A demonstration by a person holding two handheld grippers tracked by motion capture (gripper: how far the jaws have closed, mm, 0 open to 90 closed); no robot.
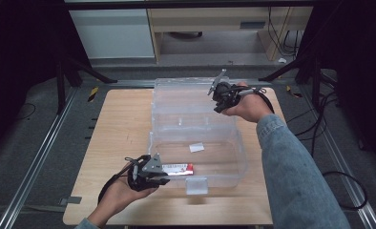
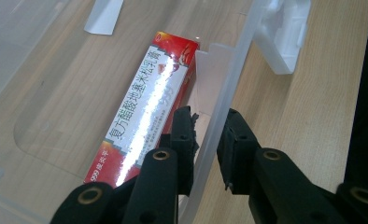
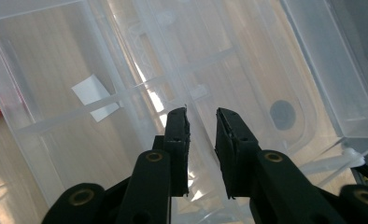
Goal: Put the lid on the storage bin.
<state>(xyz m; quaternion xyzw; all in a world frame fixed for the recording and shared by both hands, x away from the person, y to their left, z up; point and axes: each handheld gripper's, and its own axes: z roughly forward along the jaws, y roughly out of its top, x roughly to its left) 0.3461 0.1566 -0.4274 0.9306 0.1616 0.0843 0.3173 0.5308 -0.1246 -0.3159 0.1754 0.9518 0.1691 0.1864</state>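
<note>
In the high view, a clear plastic box (image 1: 198, 152) stands open on the wooden table (image 1: 119, 129), with its lid (image 1: 186, 102) raised on the far side. The left gripper (image 1: 169, 172) is at the near wall of the box, and a red and white carton (image 1: 178, 168) lies inside the box, just beside that wall. The left gripper view shows more: the jaws are apart and stand across the near wall (image 2: 215, 135), one inside and one outside, and the carton (image 2: 147, 105) lies flat on the box floor beside the inner jaw. The right gripper (image 1: 214, 93) is at the lid's far right corner. In the right gripper view its jaws are apart around a thin edge of the lid (image 3: 196, 109); I cannot tell if they touch it. A white label (image 3: 94, 95) is seen through the plastic.
</note>
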